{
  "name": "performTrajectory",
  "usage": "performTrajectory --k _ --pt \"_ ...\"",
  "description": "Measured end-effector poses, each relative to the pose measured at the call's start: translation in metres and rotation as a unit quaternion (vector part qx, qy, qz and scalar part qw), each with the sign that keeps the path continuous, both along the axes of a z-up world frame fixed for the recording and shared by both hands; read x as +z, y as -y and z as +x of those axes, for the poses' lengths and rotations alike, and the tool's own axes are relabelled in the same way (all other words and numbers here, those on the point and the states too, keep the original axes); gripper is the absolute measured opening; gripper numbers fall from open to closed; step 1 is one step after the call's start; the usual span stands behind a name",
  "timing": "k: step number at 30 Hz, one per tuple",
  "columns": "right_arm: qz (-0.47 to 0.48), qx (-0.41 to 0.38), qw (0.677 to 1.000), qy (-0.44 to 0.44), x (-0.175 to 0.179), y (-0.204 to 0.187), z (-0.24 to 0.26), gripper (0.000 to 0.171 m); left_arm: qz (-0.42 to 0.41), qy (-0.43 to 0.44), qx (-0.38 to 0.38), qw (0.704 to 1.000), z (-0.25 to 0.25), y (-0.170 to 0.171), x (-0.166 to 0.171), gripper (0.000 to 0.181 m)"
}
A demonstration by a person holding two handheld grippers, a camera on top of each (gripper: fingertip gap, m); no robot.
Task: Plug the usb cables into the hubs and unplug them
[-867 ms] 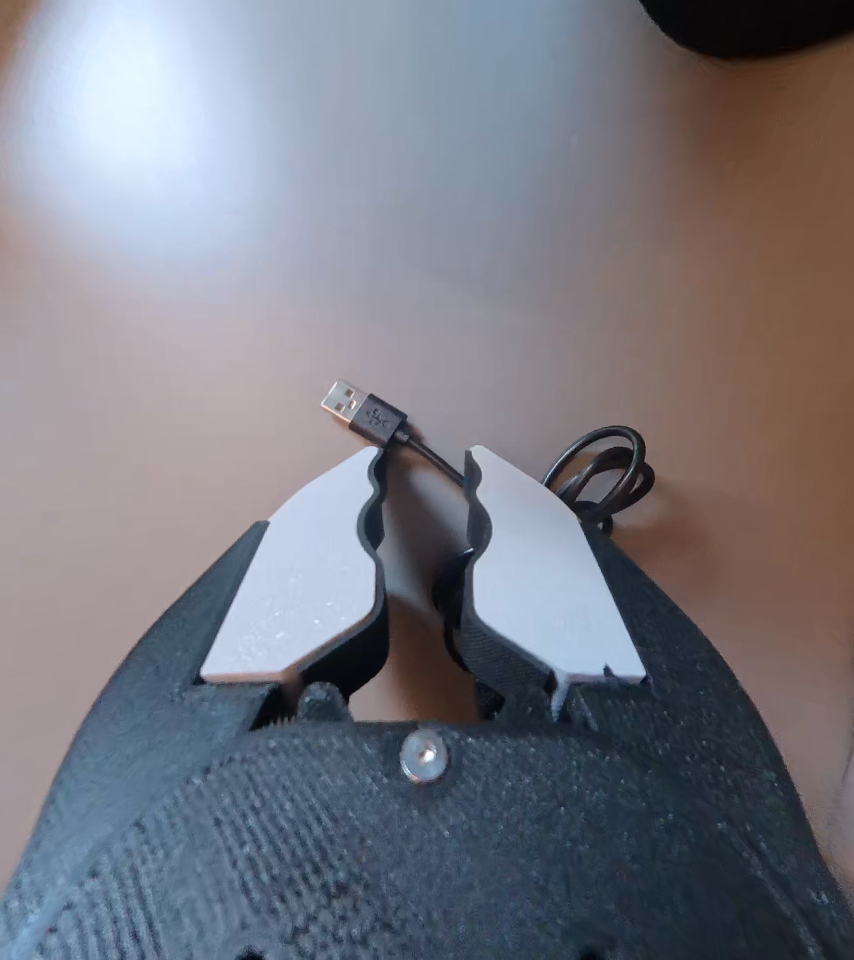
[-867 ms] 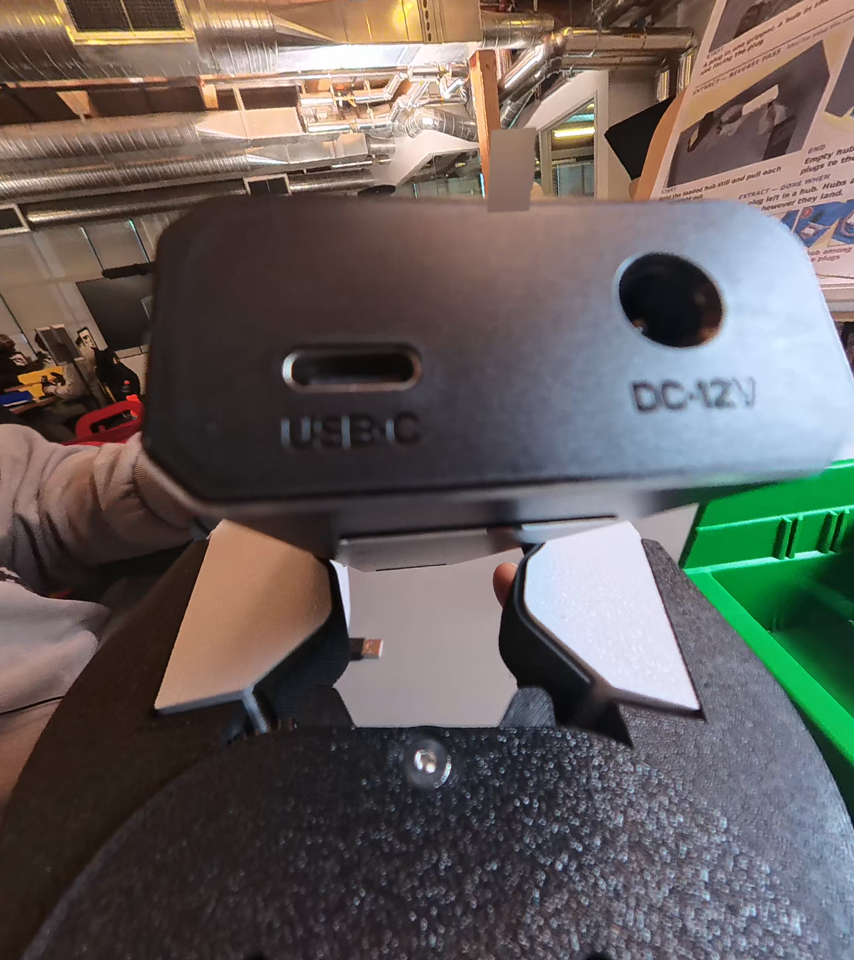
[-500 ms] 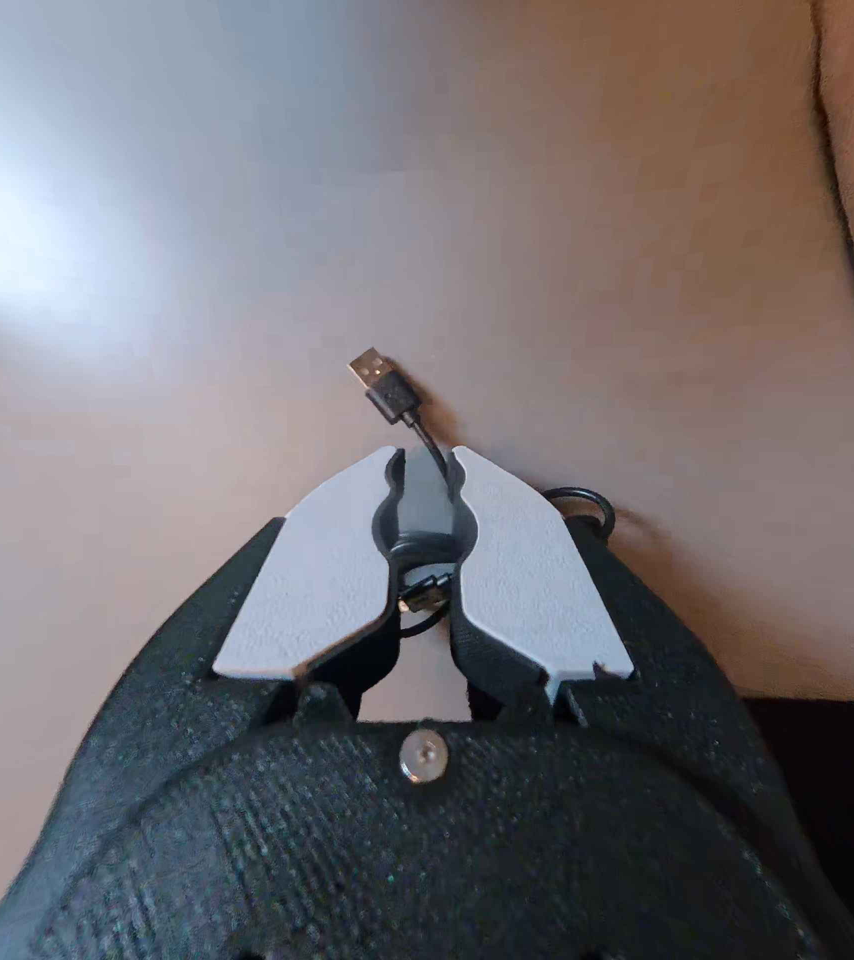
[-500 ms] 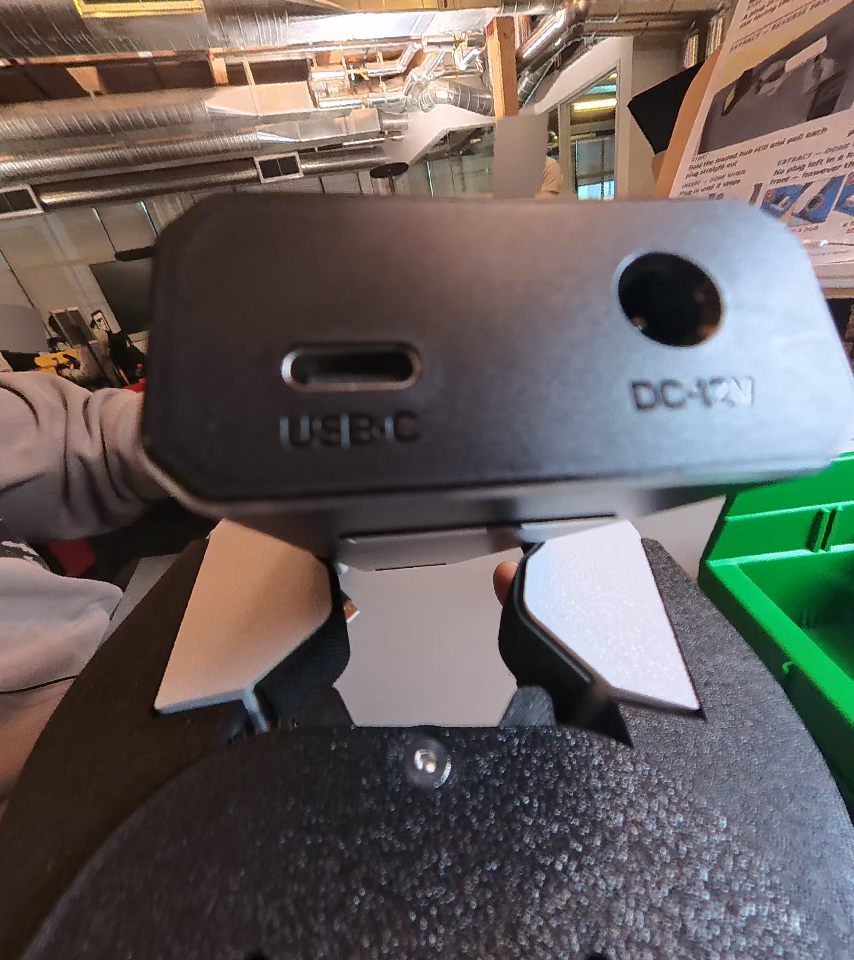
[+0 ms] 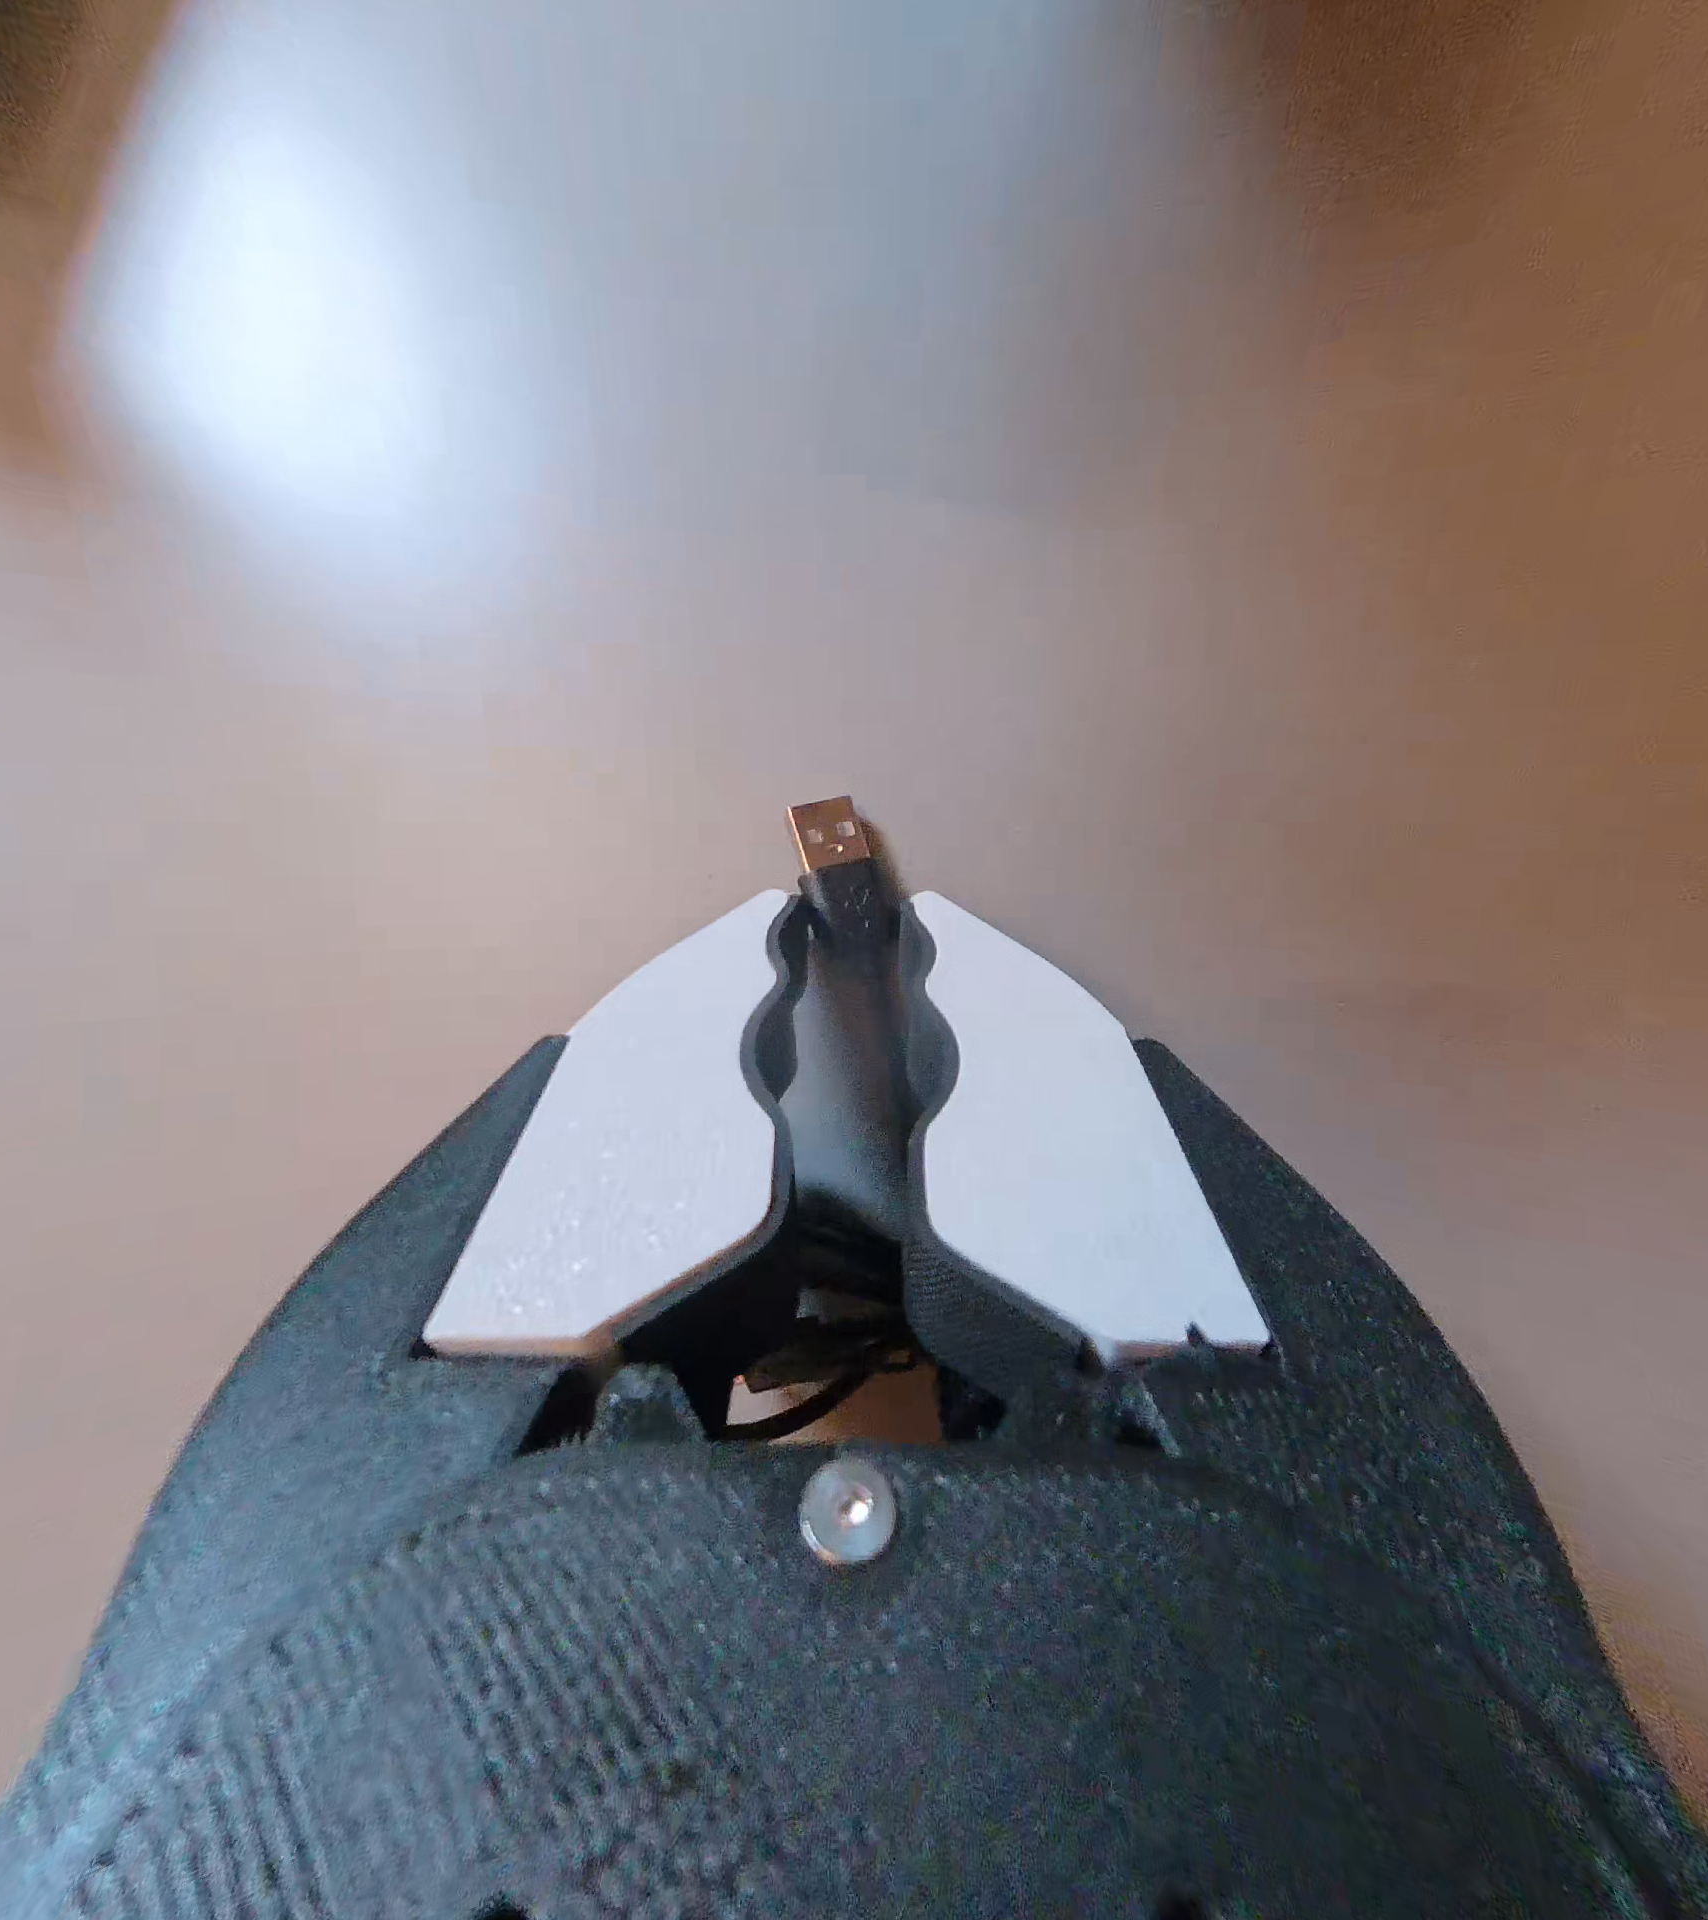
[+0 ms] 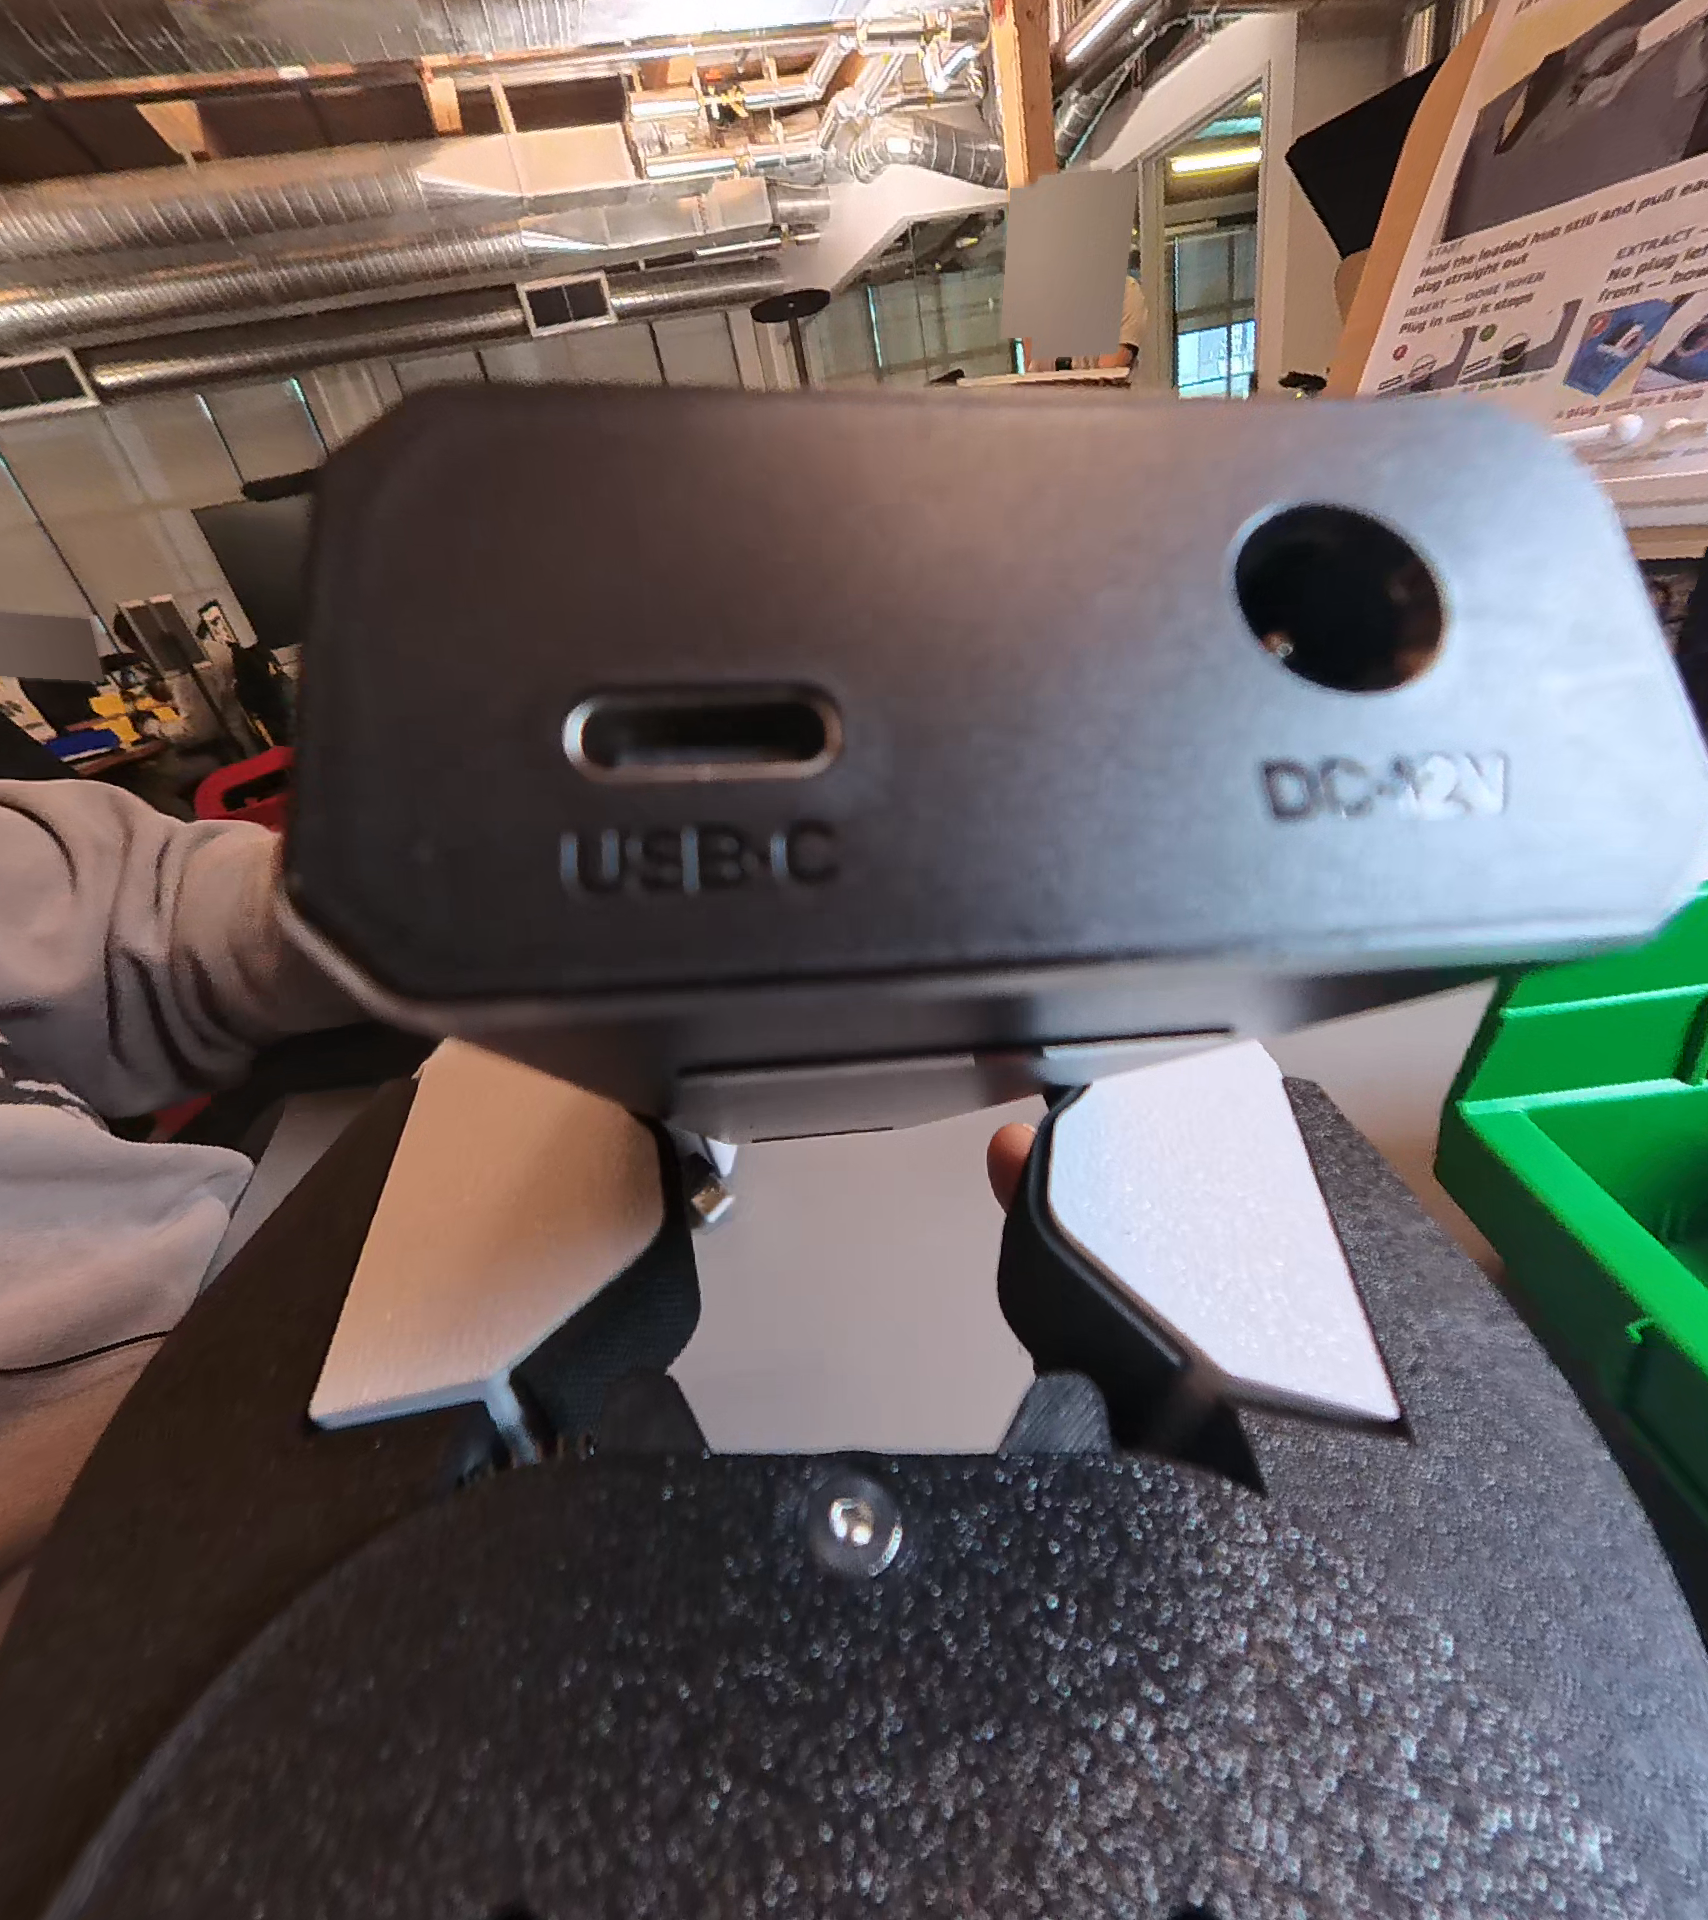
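In the left wrist view my left gripper [image 5: 845,906] is shut on the black housing of a USB cable plug [image 5: 832,844]. The metal tip points forward past the white fingers [image 5: 652,1122]. The rest of the cable [image 5: 808,1382] hangs under the jaws. In the right wrist view my right gripper [image 6: 850,1081] is shut on a dark grey hub [image 6: 933,644] and holds it up, end face toward the camera. That face has an oval port [image 6: 702,732] and a round socket [image 6: 1338,597]. The fingertips are hidden behind the hub. A small metal plug [image 6: 712,1197] shows under the hub.
A brown tabletop [image 5: 310,987] lies below the left gripper, blurred. A green bin [image 6: 1639,1195] stands at the right. A person's grey sleeve [image 6: 50,987] is at the left. A poster board [image 6: 1608,208] stands at the upper right. A fingertip [image 6: 1011,1153] shows under the hub.
My left gripper has closed from open around the cable to shut on the plug housing, and the plug now points straight ahead. The right gripper still holds the hub; its background has shifted slightly.
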State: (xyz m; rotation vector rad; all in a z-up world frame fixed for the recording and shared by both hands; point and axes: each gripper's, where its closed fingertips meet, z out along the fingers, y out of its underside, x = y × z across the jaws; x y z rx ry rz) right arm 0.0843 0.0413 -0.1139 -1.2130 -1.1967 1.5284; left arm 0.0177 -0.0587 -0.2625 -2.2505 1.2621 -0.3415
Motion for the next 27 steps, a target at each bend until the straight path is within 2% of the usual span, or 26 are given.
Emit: performTrajectory --k 1,3,6,9,14,17,21,27 --pt "0.002 0.007 1.0 -0.005 0.0 0.002 0.0 0.071 0.011 0.041 -0.023 0.999 0.006 0.002 0.007 0.017" --pt "0.003 0.032 0.999 -0.022 0.004 0.01 0.002 0.071 0.034 0.159 -0.08 0.983 0.019 0.012 0.032 0.017" --pt "0.005 0.075 0.997 -0.037 0.008 0.025 0.004 0.071 0.065 0.329 -0.138 0.932 0.029 0.029 0.081 0.016" --pt "0.011 0.113 0.993 -0.03 0.004 0.041 0.003 0.071 0.071 0.41 -0.159 0.895 0.029 0.038 0.107 0.016" --pt "0.028 0.159 0.987 -0.009 -0.006 0.067 -0.004 0.071 0.073 0.4 -0.161 0.899 0.032 0.042 0.104 0.016" --pt "0.029 0.177 0.984 -0.004 -0.009 0.078 -0.007 0.071 0.078 0.37 -0.142 0.915 0.031 0.038 0.098 0.016" --pt "0.03 0.185 0.982 0.004 -0.014 0.081 -0.008 0.071 0.081 0.325 -0.104 0.936 0.028 0.029 0.089 0.016" --pt "0.029 0.186 0.982 0.009 -0.017 0.082 -0.01 0.071 0.09 0.284 -0.057 0.953 0.027 0.018 0.086 0.016"
